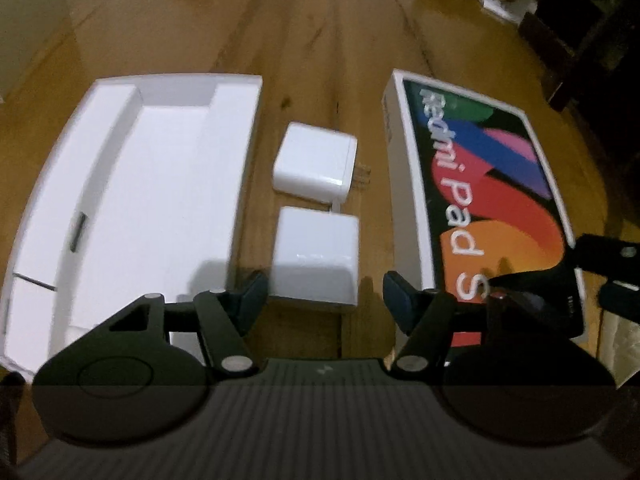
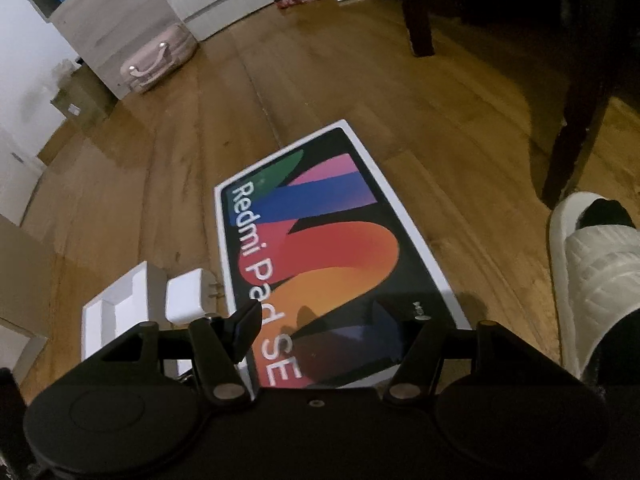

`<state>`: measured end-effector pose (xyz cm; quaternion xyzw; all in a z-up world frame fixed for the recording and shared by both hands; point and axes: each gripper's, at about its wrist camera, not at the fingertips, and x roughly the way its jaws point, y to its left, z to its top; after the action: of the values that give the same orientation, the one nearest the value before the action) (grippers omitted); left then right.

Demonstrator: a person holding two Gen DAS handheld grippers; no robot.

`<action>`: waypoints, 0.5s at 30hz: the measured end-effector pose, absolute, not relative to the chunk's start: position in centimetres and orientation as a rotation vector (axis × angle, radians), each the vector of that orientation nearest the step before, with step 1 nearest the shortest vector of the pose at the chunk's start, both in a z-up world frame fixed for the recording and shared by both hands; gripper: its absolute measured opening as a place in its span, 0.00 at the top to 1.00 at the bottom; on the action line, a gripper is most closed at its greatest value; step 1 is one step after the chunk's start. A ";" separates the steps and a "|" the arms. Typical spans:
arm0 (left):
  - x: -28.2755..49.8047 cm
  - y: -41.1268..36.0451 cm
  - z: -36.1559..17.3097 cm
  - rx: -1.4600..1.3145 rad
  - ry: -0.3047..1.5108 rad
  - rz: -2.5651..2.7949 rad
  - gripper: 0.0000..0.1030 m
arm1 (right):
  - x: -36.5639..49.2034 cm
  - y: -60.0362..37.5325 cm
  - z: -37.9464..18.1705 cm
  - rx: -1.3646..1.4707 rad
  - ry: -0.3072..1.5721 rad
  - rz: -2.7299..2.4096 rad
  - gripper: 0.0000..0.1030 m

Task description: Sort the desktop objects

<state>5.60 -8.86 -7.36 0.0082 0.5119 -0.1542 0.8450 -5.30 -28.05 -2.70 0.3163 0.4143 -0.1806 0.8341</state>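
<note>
Floorboards [image 1: 312, 32] of glossy wood are carrying everything here. The left gripper [image 1: 324, 292] is hovering with its jaws spread wide and holding nothing, and the nearer of two white blocks, a small white box [image 1: 314, 256], is sitting just ahead between the tips. Just beyond it, a white charger [image 1: 314, 160] is lying flat with its prongs pointing toward the tablet box lid [image 1: 480, 200], which is lying face up to the right. An open white tray [image 1: 132, 208] is resting to the left of the blocks, apart from them. The right gripper [image 2: 316, 320] is hanging over the near end of the lid [image 2: 320, 248], jaws also wide apart and empty. A slippered foot [image 2: 588, 280] is standing just right of the lid; dark furniture legs [image 2: 416, 8] and a pink case [image 2: 160, 64] are standing farther off.
</note>
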 end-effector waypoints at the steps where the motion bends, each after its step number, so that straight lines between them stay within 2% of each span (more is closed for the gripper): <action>1: 5.8 -9.3 -7.6 0.044 1.078 -0.327 0.39 | -5.4 -28.2 -2.8 0.678 0.878 -0.388 0.35; 5: 5.8 -10.7 -7.8 0.125 1.053 -0.344 0.38 | -5.7 -28.8 -3.0 0.700 0.874 -0.403 0.35; 6: 5.8 -10.7 -7.8 0.131 1.046 -0.343 0.41 | -5.7 -28.8 -3.0 0.701 0.873 -0.407 0.35; 7: 5.9 -10.6 -7.9 0.130 1.046 -0.333 0.49 | -5.7 -28.8 -3.0 0.700 0.873 -0.409 0.35; 15: 6.3 -10.3 -8.0 0.125 1.069 -0.310 0.49 | -5.5 -28.8 -3.5 0.699 0.889 -0.416 0.35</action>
<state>6.30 -10.32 -7.99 0.0591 0.5072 -0.1470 0.8472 -5.49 -28.84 -3.46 0.3287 0.4181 -0.1956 0.8240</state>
